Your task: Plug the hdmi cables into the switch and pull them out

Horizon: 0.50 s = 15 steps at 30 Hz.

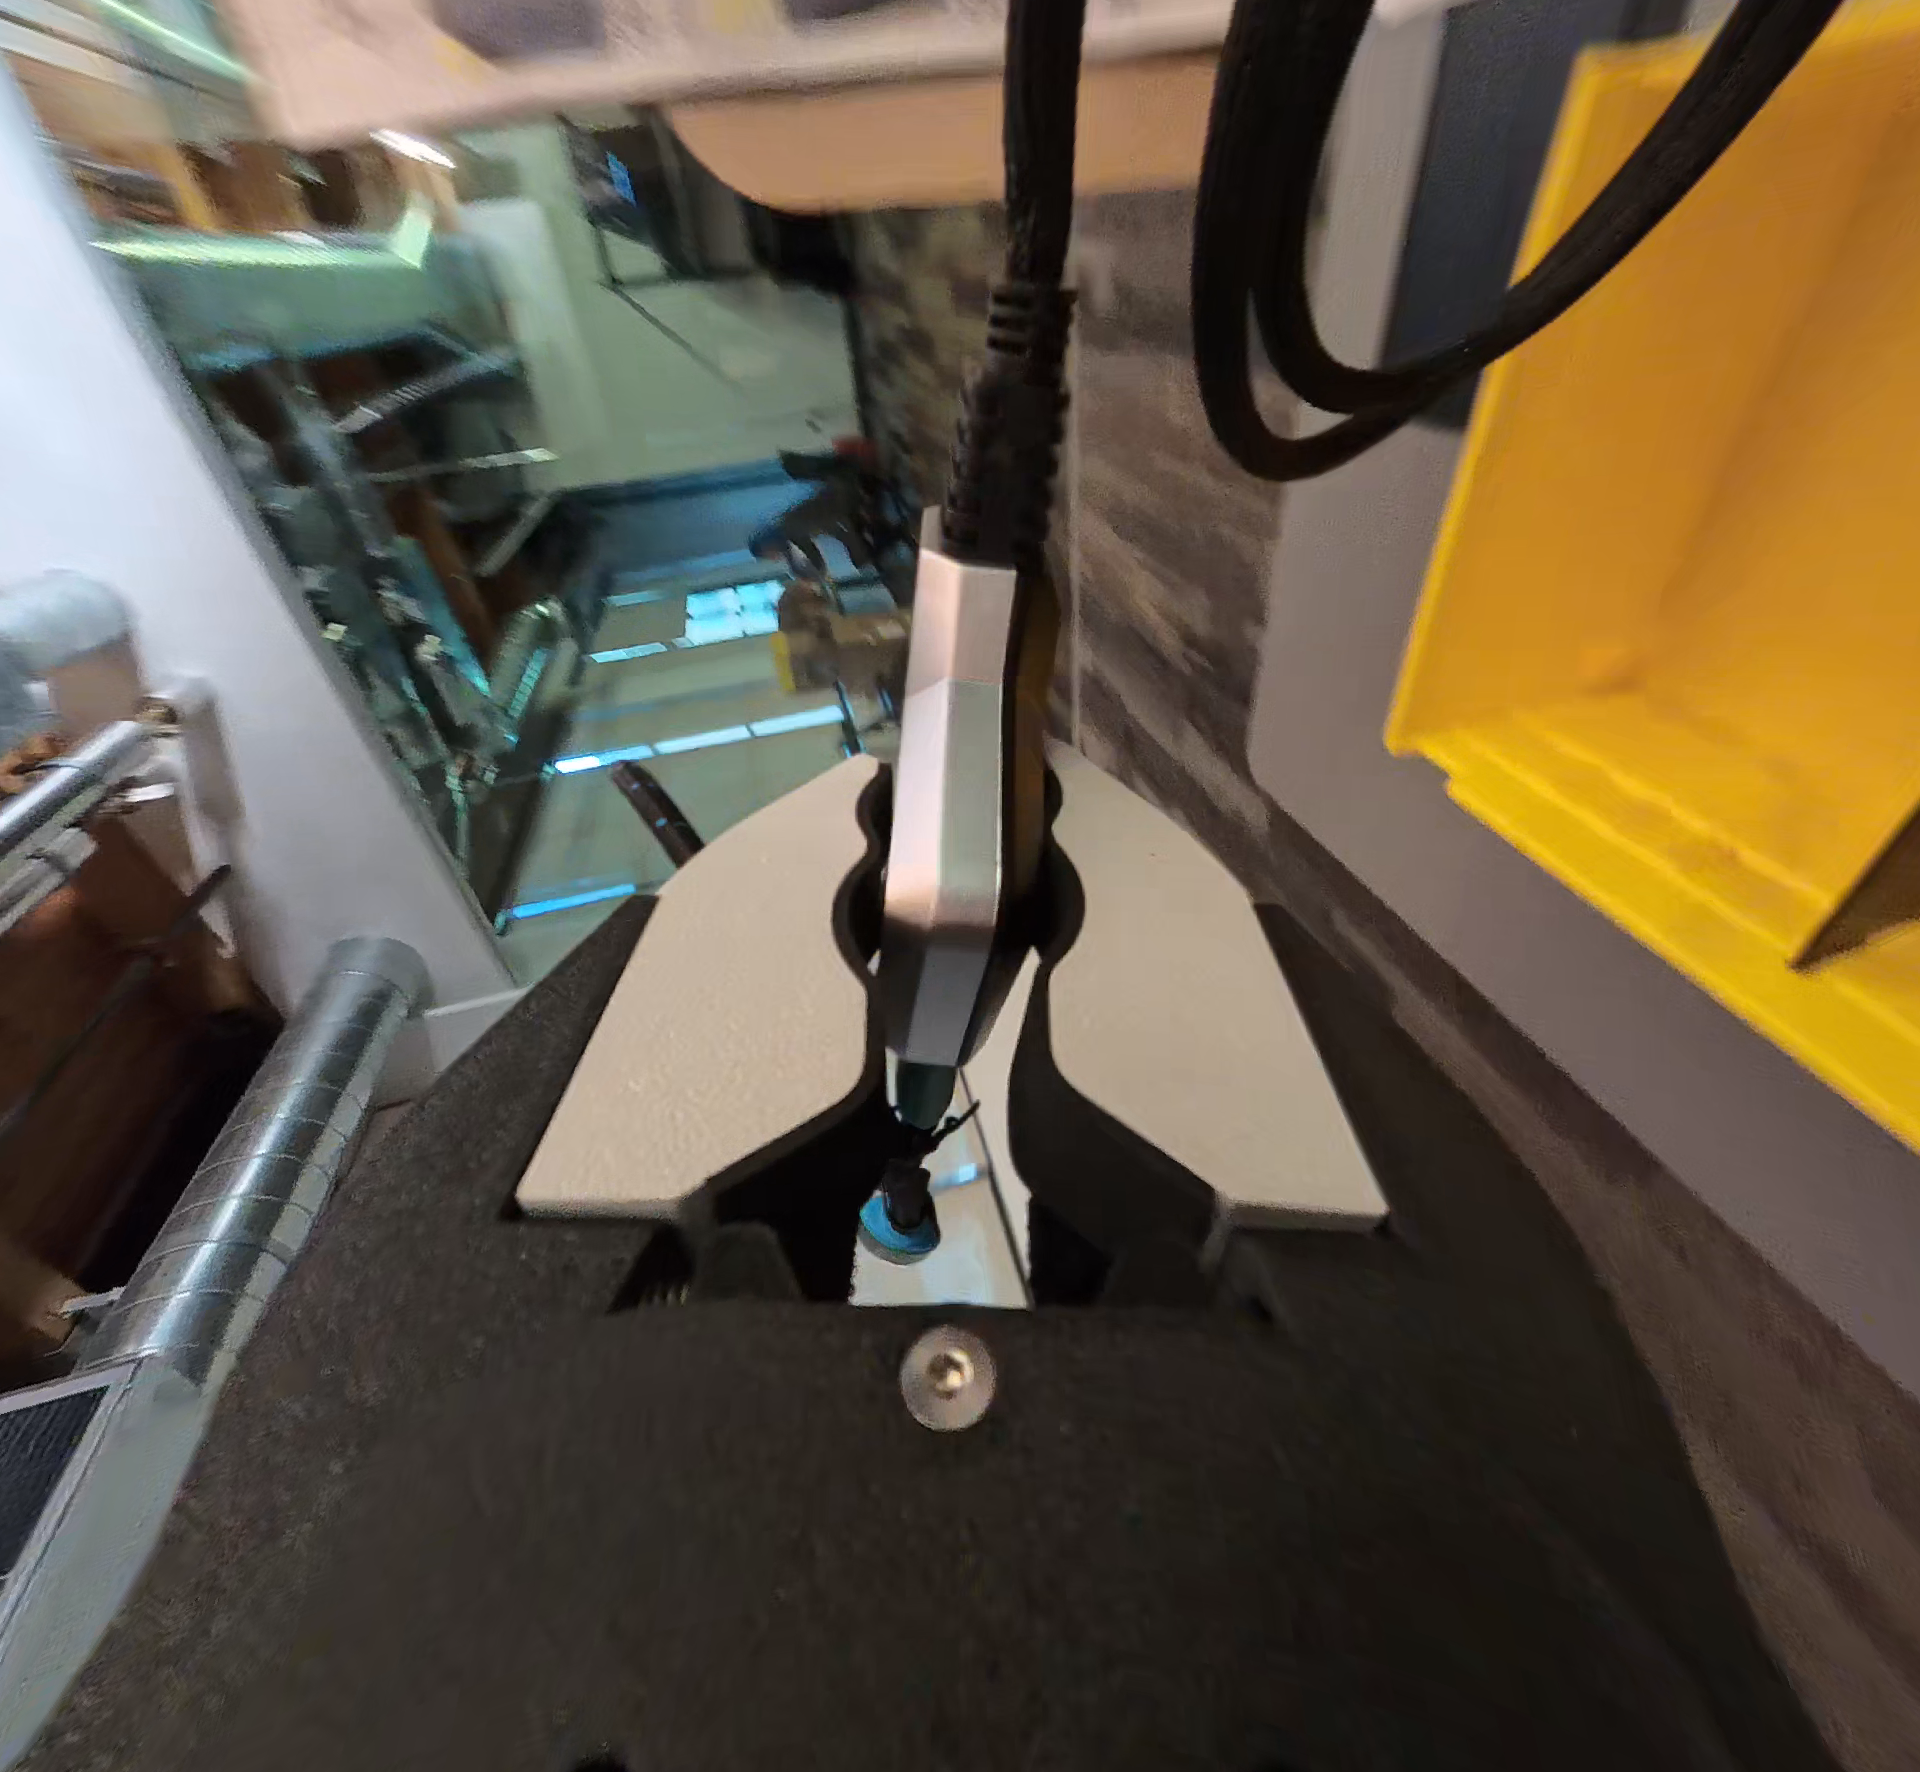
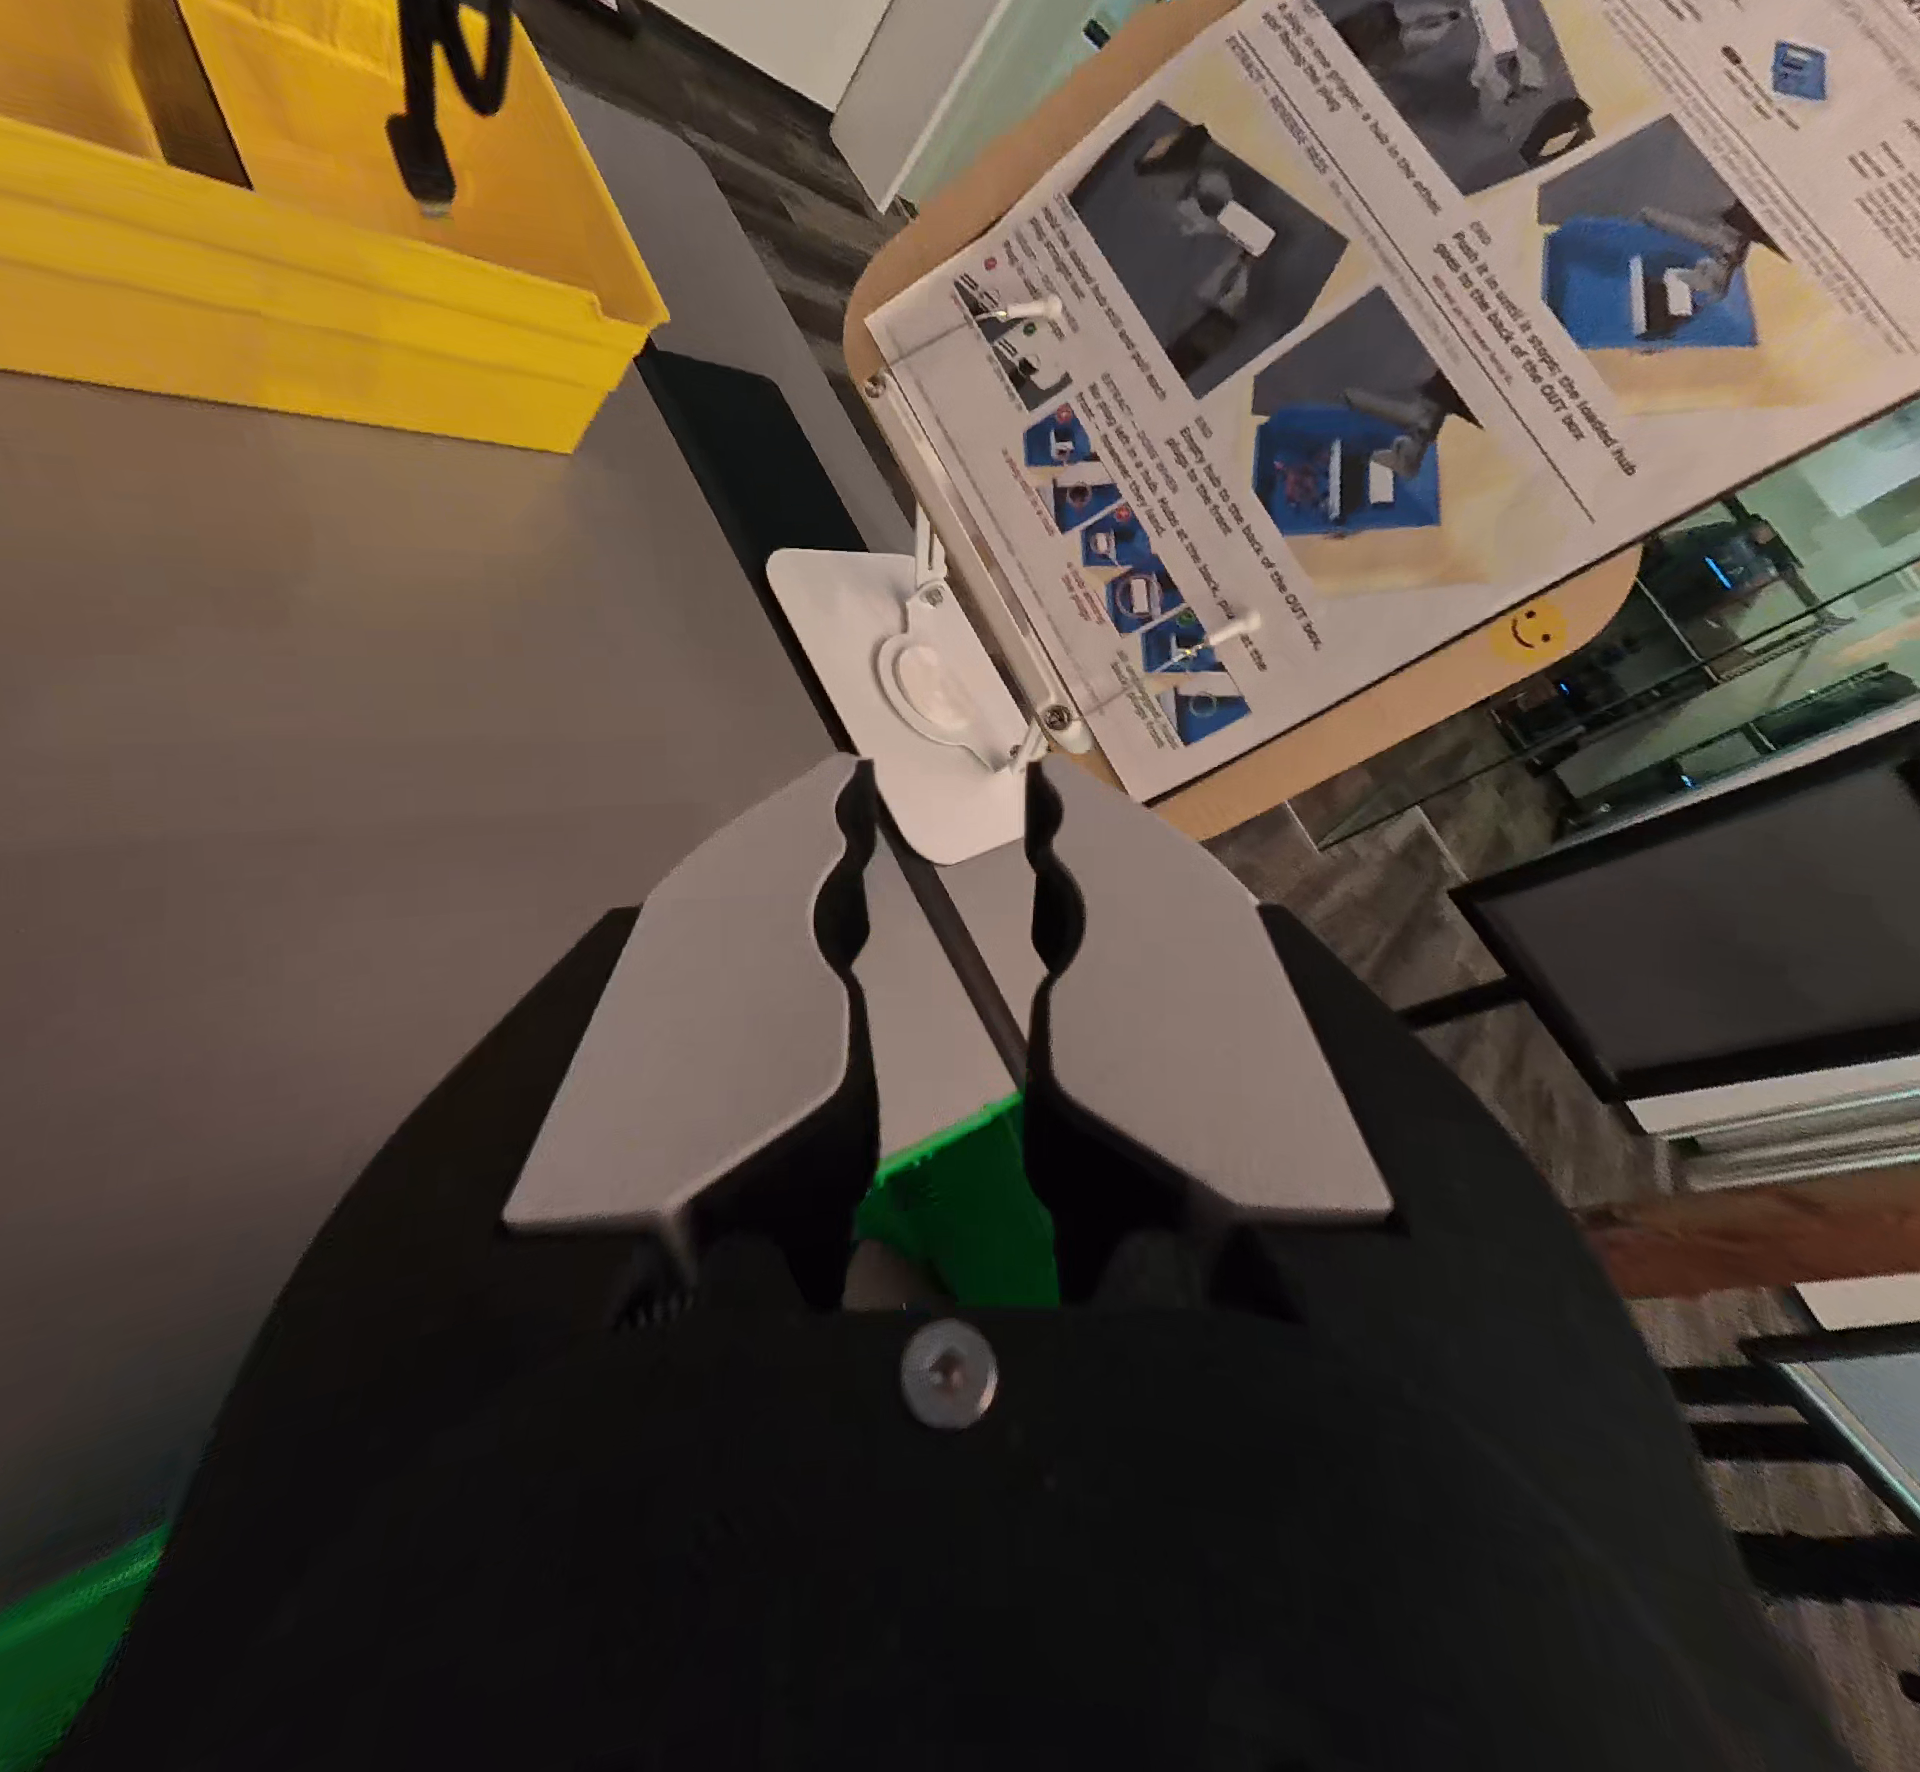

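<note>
Pinching the silver switch [image 1: 951, 787] edge-on in my left gripper [image 1: 961, 849], raised beside the yellow bin [image 1: 1662, 579] — black braided cables [image 1: 1039, 112] trail from its far end. It looks light, rigid, slick-sided; the cables floppy, best gripped at a plug [image 2: 421, 164]. My right gripper [image 2: 945, 860] is spread, empty.

I see even, fairly bright indoor light in both views, with no hard shadows. The left wrist view smears badly toward its top and left edges, while the silver switch [image 1: 951, 787] stays fairly sharp. On my right wrist view the yellow bin [image 2: 312, 309] blurs, the grey tabletop [image 2: 364, 683] carries soft sheen, and straight lines bow at the edges.
</note>
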Each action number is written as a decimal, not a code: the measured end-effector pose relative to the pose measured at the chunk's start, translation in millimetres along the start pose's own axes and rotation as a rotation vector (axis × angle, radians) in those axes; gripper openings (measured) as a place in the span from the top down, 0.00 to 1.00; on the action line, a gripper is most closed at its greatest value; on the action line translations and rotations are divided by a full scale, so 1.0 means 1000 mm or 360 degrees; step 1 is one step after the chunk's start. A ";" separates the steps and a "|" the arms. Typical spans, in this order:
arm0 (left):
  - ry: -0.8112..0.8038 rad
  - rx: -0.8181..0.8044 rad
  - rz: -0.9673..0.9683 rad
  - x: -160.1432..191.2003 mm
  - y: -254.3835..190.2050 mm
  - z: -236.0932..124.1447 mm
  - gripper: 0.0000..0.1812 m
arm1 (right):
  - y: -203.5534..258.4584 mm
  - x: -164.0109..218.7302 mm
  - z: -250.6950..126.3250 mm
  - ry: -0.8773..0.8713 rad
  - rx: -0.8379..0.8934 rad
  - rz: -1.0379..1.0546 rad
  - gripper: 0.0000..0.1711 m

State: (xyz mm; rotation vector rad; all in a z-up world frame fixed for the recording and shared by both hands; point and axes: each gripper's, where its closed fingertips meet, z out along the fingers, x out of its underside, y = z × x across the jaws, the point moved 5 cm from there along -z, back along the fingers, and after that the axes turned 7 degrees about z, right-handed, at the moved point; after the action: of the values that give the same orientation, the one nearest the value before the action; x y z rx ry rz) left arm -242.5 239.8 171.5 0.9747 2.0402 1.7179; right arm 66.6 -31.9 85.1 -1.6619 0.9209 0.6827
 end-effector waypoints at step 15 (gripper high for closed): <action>-0.1604 -0.0185 -0.0351 -0.214 -0.006 -0.128 0.88 | 0.079 -0.091 -0.038 -0.0988 -0.0284 -0.0336 0.77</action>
State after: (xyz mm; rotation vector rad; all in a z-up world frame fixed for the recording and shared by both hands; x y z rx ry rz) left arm -168.9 2.2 155.8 1.1801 1.2916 0.8964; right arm -49.1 -57.6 127.9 -1.5292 0.2440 1.0730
